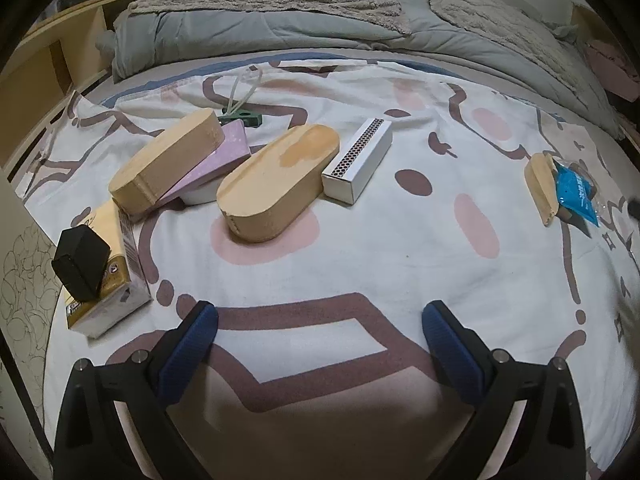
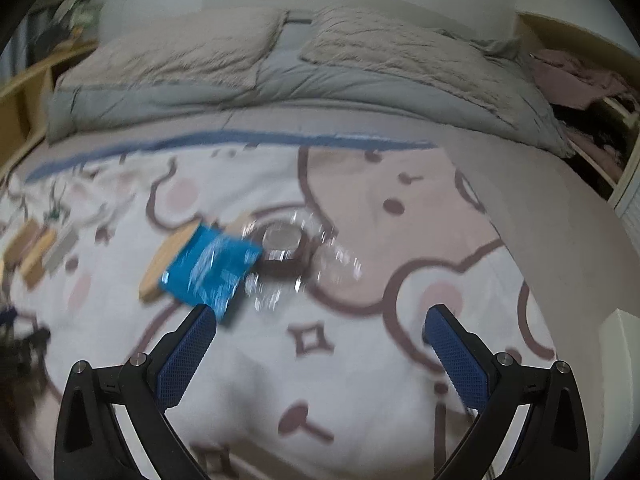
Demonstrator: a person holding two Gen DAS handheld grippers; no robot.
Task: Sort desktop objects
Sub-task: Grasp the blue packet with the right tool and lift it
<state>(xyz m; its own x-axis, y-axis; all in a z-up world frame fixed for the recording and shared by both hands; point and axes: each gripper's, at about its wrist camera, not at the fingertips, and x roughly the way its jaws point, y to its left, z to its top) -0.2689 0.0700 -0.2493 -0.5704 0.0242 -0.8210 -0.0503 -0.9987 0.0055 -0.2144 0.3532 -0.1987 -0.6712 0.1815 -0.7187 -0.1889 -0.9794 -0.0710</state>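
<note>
1. Left wrist view: I am looking at the sorting items lying on a cartoon-print sheet (image 1: 360, 248). Two tan oval blocks are sitting left of centre, the nearer block (image 1: 276, 184) flat on the sheet, the farther block (image 1: 166, 166) leaning tilted on a pink box (image 1: 216, 160).
2. A white perforated box (image 1: 357, 160) is lying just beside the nearer block's far end, apparently touching it.
3. A black cube (image 1: 81, 262) is resting on top of a yellow tissue pack (image 1: 108, 268) at the left edge.
4. A blue packet (image 1: 574, 192) is leaning against a third tan block (image 1: 542, 188), well apart on the right.
5. I am holding the left gripper (image 1: 320, 320) over bare sheet, fingers spread wide, gripping nothing.
6. Right wrist view, blurred: the blue packet (image 2: 210, 268) is lying partly on the tan block (image 2: 168, 264), with a round metallic item (image 2: 282, 246) in clear wrap just beside it; I cannot tell what it is.
7. I am keeping the right gripper (image 2: 320, 322) near the packet, fingers spread, empty.
8. Grey bedding (image 1: 280, 12) is lying behind the sheet.
</note>
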